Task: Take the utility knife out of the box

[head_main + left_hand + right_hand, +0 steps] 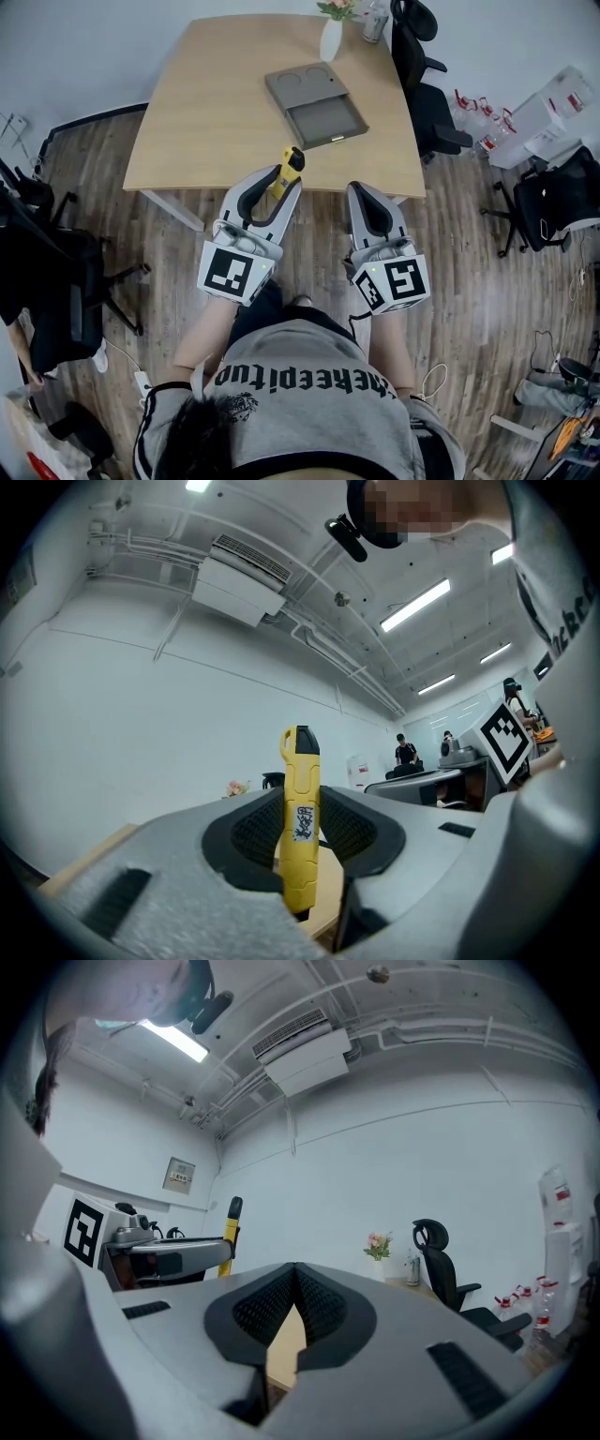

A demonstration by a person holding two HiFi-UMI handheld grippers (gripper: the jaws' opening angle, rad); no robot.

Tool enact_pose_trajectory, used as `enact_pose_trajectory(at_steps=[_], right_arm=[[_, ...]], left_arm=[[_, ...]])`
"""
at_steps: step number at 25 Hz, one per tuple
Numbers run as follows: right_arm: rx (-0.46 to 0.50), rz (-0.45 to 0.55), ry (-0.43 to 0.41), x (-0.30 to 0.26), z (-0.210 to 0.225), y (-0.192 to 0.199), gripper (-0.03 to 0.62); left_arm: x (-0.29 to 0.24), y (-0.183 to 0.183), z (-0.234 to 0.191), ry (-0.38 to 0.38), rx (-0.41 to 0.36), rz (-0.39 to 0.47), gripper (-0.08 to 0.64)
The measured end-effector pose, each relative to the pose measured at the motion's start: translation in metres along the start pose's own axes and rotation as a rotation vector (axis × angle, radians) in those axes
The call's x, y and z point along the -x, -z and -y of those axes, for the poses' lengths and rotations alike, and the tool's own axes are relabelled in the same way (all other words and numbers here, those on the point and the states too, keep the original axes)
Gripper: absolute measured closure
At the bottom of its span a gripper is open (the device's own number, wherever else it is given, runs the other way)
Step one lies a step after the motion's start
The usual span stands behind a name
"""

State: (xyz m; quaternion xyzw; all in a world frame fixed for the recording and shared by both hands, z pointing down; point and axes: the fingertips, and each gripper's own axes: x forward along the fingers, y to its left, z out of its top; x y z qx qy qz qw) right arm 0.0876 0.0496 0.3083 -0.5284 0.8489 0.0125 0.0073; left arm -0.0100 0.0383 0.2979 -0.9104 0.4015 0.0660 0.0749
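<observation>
Had the knife (289,171) pinched upright in the left gripper (278,195), above the table's (187,122) near edge and well apart from the open box (316,105). Had the right gripper (371,204) pressed together on nothing. Judged the hold narrow, mid-handle only: could have pivoted or slipped on a quick swing, then dropped past the edge to the floor (323,225). Could not tell whether the blade was out.

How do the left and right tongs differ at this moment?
The left tongs clamp the yellow utility knife; the right tongs hold nothing. The left jaws stand apart around the knife; the right jaws are closed together. Both point toward the table.
</observation>
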Motion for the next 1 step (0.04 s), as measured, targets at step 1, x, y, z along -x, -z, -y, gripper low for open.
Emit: enact_pose_trajectory(at_steps=[1], right_arm=[[0.001,0.000,-0.001,0.0005,-0.0007,0.0002,0.586]], left_arm=[[0.0010,0.0004,0.0006,0.000,0.000,-0.001,0.433]])
